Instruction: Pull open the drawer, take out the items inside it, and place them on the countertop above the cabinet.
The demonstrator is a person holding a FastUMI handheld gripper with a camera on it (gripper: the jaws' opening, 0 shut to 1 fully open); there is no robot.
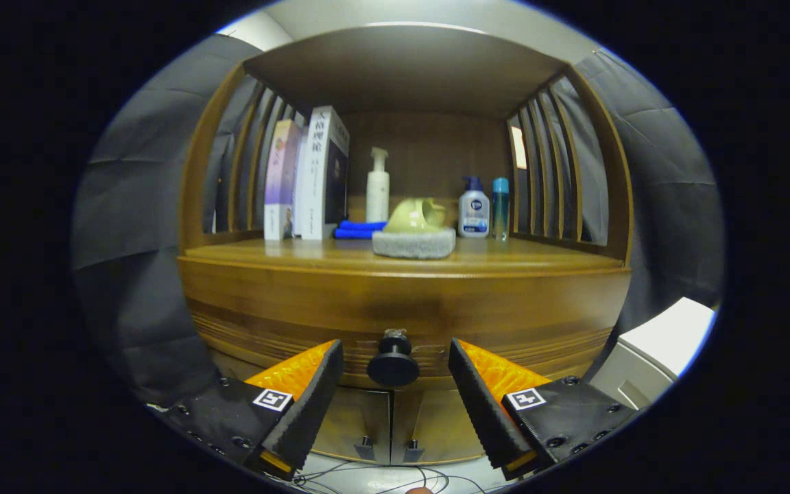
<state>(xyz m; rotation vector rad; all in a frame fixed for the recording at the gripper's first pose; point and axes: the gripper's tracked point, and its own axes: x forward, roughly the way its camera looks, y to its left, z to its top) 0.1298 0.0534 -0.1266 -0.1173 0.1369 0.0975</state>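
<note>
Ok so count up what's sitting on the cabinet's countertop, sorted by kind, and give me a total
Books: 2, the standing books
Bottles: 3, the white pump bottle, the blue-capped pump bottle, the slim clear bottle
Cloths: 1, the blue cloth
Sponges: 1, the grey sponge
Cups: 1, the green cup lying on the sponge
Total: 8
The gripper is open around the drawer knob.

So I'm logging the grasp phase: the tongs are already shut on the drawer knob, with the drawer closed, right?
Not quite. In the gripper view the tongs are open, one finger on each side of the drawer knob with a gap on both sides. The drawer is closed, as you said.
</note>
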